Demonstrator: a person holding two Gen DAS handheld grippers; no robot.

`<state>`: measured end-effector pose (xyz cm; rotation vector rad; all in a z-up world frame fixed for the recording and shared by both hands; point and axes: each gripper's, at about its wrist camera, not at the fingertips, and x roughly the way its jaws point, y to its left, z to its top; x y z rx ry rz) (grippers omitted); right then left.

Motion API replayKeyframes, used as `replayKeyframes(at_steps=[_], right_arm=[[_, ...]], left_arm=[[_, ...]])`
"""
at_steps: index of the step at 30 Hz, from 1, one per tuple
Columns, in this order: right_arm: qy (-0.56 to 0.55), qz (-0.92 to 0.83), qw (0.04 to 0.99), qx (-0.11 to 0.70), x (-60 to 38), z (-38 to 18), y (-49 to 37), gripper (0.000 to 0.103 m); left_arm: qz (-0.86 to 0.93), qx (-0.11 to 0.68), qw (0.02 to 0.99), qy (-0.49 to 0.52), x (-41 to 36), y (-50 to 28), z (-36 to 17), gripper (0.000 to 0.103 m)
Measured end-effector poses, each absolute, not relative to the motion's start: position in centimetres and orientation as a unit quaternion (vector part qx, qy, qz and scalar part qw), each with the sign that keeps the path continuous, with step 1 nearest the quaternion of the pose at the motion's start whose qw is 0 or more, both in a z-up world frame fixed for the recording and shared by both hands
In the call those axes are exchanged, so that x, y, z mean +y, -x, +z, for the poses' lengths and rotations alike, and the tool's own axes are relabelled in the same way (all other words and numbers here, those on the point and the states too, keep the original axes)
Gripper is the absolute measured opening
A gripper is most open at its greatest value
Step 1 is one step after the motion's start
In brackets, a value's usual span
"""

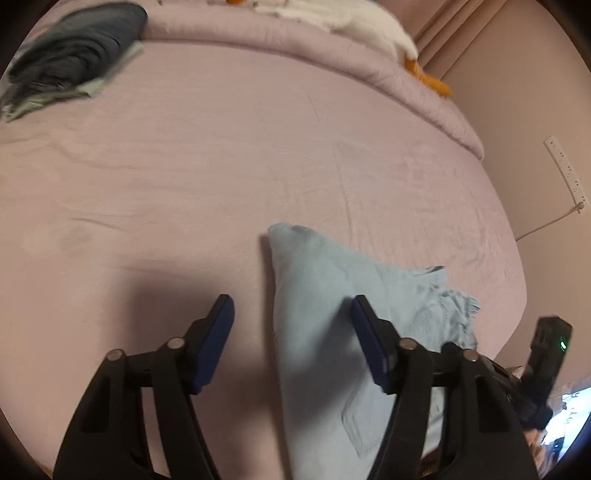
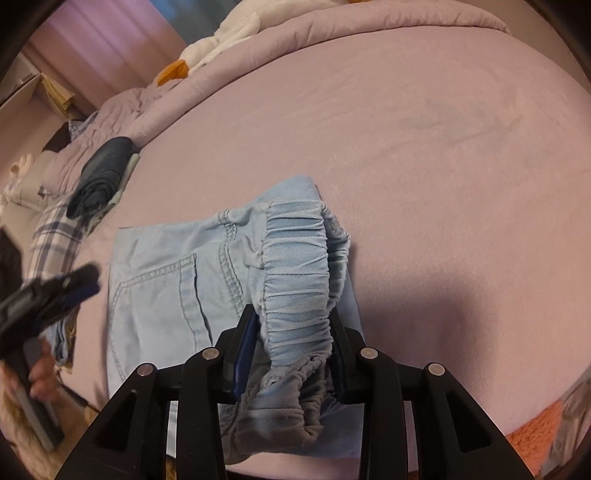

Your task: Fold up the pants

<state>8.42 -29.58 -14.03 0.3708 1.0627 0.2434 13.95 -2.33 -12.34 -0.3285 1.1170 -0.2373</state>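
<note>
Light blue denim pants lie folded on the pink bed sheet, back pocket up. My right gripper is shut on the gathered elastic waistband and holds it lifted above the folded pile. In the left wrist view the pants lie below my left gripper, which is open and empty, its right finger over the fabric. The left gripper also shows at the left edge of the right wrist view.
A dark folded garment pile sits at the far left of the bed; it also shows in the right wrist view. A rolled pink duvet and a white plush toy lie along the back. A wall socket strip is at right.
</note>
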Motion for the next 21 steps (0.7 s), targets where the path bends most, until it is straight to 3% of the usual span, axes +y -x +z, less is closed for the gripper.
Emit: replayKeyframes(at_steps=[5, 15, 21], right_arm=[[-0.181, 0.116, 0.839, 0.500, -30.5, -14.2, -7.7, 0.036], [-0.178, 0.114, 0.842, 0.496, -30.8, -14.1, -7.4, 0.038], [-0.182, 0.106, 0.835, 0.508, -31.3, -13.2, -6.9, 0.049]], left_arm=[[-0.114, 0.559, 0.808, 0.144, -2.9, -14.0, -15.5, 0.064], [-0.127, 0.562, 0.796, 0.187, -1.4, -8.8, -15.0, 0.064], [-0.164, 0.583, 0.776, 0.177, -2.7, -4.5, -15.4, 0.064]])
